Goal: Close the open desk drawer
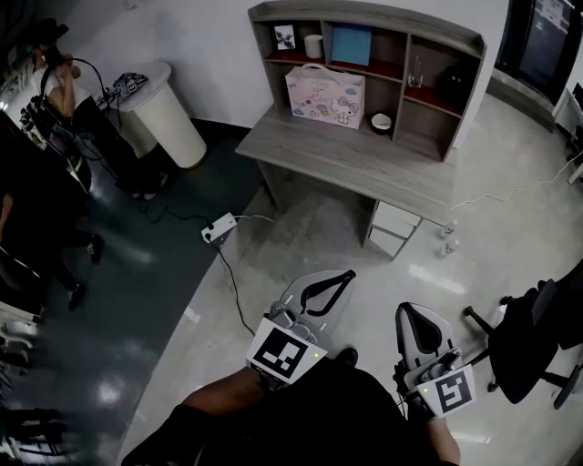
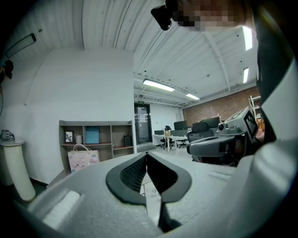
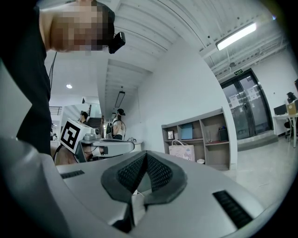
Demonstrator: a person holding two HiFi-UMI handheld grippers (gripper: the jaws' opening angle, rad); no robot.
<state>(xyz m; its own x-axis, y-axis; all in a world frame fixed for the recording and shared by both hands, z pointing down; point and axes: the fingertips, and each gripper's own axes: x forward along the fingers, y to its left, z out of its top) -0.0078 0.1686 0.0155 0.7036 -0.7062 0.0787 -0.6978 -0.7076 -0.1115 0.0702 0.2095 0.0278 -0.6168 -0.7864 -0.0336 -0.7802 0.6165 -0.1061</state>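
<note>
Head view alone shows the white desk drawer (image 1: 389,240) at one o'clock, slightly ajar. The grey left gripper (image 2: 146,154) and grey right gripper (image 3: 146,154) are pressed together, empty.

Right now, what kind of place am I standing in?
Probably an open-plan office or workshop: a desk with shelves on top, a black office chair nearby, and more desks and chairs under strip lights farther back.

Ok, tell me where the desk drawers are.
Head view, right of centre: the white drawers sit under the grey desk at its right end, below the shelf hutch.
</note>
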